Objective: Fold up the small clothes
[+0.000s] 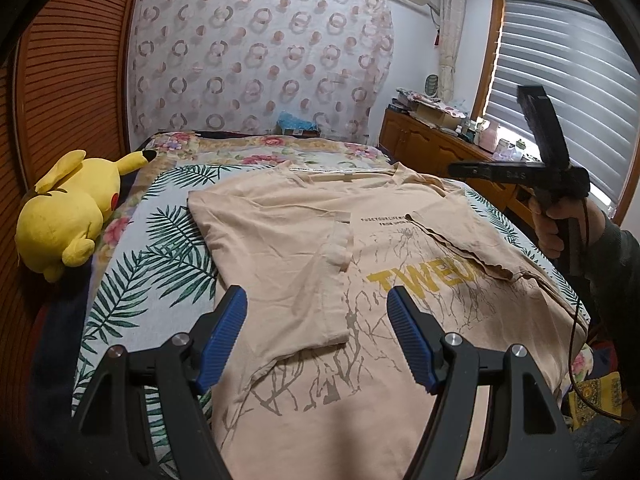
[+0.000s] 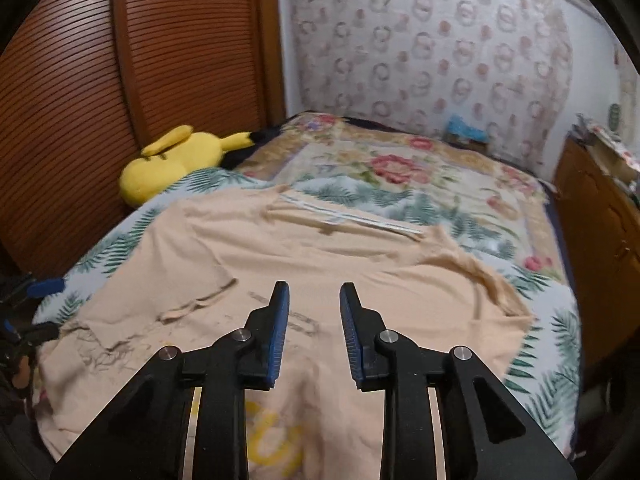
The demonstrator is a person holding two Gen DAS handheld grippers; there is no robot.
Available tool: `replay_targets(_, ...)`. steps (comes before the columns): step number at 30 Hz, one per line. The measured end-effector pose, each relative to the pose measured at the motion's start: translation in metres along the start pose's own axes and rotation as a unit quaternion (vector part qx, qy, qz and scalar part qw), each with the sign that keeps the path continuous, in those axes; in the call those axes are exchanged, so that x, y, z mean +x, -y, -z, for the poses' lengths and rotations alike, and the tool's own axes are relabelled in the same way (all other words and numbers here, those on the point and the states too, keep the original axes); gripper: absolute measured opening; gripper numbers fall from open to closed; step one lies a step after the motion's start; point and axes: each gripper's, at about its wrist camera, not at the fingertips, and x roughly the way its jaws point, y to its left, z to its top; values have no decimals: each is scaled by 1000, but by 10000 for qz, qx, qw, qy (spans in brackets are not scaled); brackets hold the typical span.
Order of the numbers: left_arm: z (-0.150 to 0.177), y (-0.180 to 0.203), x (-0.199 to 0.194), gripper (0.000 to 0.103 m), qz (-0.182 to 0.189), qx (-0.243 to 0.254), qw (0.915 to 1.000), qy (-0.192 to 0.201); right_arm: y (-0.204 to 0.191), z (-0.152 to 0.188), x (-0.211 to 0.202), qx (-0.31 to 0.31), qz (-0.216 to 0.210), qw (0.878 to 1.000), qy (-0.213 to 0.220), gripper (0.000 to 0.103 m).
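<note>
- Peach cotton t-shirt (image 1: pixel 360 248) lies flat on the bed (image 1: pixel 160 264) beside the yellow plush (image 1: pixel 72 216); my left gripper (image 1: pixel 316 320) hangs wide open and empty over its folded left side, yellow "TWE…" print just beyond.
- My right gripper (image 2: pixel 312 320) is parted, holding nothing, above the shirt's middle, collar ahead.

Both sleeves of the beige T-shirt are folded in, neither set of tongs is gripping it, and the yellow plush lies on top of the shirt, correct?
Not quite. In the left wrist view the yellow plush lies beside the beige T-shirt, on the bedspread and apart from it. The rest holds.
</note>
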Motion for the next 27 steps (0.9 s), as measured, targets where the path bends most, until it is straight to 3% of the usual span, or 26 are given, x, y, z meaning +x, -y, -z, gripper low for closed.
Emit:
replay_targets(8, -7, 0, 8, 73, -24, 108, 9999, -82, 38, 41, -12, 80, 519, 9980, -358, 25)
replay_targets(9, -10, 0, 11, 73, -46, 143, 9998, -96, 46, 46, -10, 119, 586, 9973, -422, 27)
replay_targets(11, -16, -2, 15, 73, -99, 211, 9996, -136, 62, 54, -5, 166, 714, 9959, -540, 45)
replay_targets(12, -19, -4, 18, 73, -119, 242, 9995, -153, 70, 57, -2, 213, 757, 9951, -597, 48)
replay_targets(27, -59, -47, 79, 73, -324, 308, 9966, -685, 160, 59, 42, 995, 993, 9864, -848, 50)
